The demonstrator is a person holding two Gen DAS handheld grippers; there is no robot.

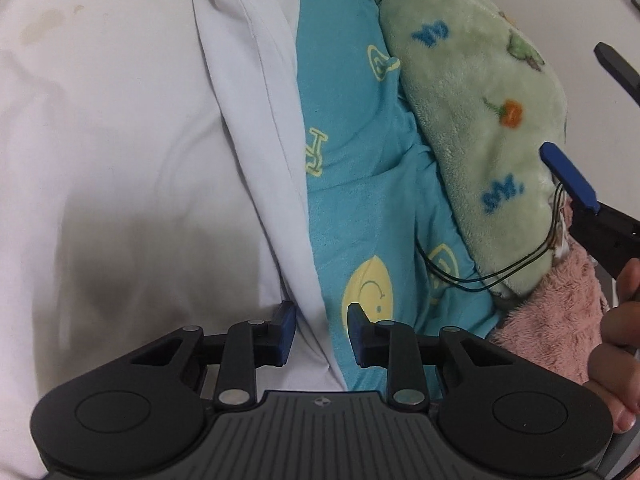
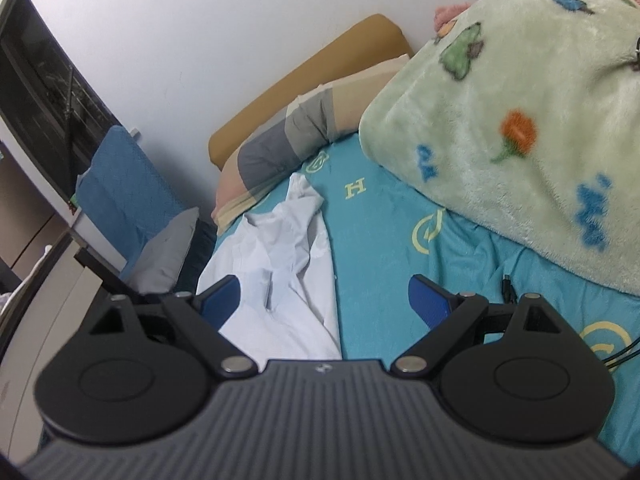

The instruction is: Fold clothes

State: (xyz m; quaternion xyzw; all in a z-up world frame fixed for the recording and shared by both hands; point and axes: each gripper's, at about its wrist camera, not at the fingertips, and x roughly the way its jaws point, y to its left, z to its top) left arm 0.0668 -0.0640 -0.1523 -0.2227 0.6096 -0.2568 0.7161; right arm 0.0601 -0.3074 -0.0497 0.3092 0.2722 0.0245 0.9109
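Lying spread across the turquoise patterned bed sheet (image 1: pixel 360 184), the white cotton shirt (image 1: pixel 132 152) has its edge just beside the pale green fleece blanket (image 1: pixel 480 100). Left gripper (image 1: pixel 321 330) hovers over that edge, jaws released, a narrow gap between them. Right gripper (image 2: pixel 324 300) hangs above the sheet, jaws spread wide, grasping nothing.

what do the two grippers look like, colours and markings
Both match: the left gripper and right gripper have black linkage arms with silver pivot pins, blue fingers, round black side housings, and a ribbed grey centre plate bearing a small round emblem. A bare hand shows; no sleeve visible.
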